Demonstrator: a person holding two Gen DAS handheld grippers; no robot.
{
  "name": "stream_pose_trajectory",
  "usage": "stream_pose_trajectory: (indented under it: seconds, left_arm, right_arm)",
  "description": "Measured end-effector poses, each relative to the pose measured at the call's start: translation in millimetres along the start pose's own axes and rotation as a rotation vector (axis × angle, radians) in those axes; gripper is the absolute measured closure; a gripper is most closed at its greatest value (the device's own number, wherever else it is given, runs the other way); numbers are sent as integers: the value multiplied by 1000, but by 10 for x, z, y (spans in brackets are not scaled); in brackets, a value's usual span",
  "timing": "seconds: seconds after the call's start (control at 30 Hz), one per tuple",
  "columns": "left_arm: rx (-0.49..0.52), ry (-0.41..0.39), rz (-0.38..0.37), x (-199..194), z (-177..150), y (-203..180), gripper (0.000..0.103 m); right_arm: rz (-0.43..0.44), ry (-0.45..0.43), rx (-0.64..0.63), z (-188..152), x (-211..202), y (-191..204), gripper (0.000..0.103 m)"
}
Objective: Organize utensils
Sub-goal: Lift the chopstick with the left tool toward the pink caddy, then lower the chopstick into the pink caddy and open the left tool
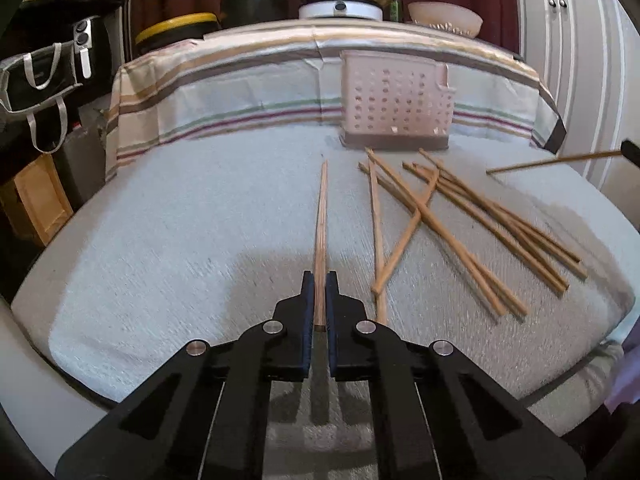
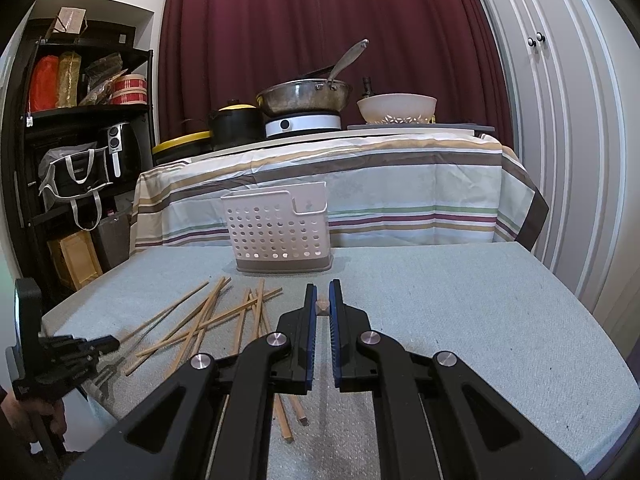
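Left claw (image 1: 319, 300) pinches one chopstick (image 1: 321, 236) near its butt end; the rest of it juts forward over the desk (image 1: 160, 240), tip toward the far edge. Right claw (image 2: 323, 304) is pressed on another stick (image 2: 322, 306), seen end-on between my pads. Loose pile (image 1: 460, 220) lies crossed near the middle, just short of the holder (image 1: 396, 100) standing at the far edge.

Risks, as I judge them:
- Long overhang on a narrow grip: the left stick could pivot or slip.
- Tip could catch the holder rim and tip it over.
- Either held stick could sweep the pile off the desk.
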State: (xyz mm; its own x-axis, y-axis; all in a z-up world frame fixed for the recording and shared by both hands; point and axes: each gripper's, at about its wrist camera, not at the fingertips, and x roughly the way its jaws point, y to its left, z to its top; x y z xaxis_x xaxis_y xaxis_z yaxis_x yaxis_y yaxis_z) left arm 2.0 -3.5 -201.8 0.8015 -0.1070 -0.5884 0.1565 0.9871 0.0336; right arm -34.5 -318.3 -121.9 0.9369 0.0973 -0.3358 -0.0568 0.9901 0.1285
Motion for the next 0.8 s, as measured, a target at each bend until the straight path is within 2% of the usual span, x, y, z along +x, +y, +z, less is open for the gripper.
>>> stream_pose_trajectory:
  seconds: [0.33,0.8]
  left_arm:
    - [2,-132,37,-278,448,105,97]
    - [-31,-209,4,-171,1170,293,97]
  right_arm:
    - [3,-12,1,156,20,5,96]
    - [14,-22,2,546,284,37,96]
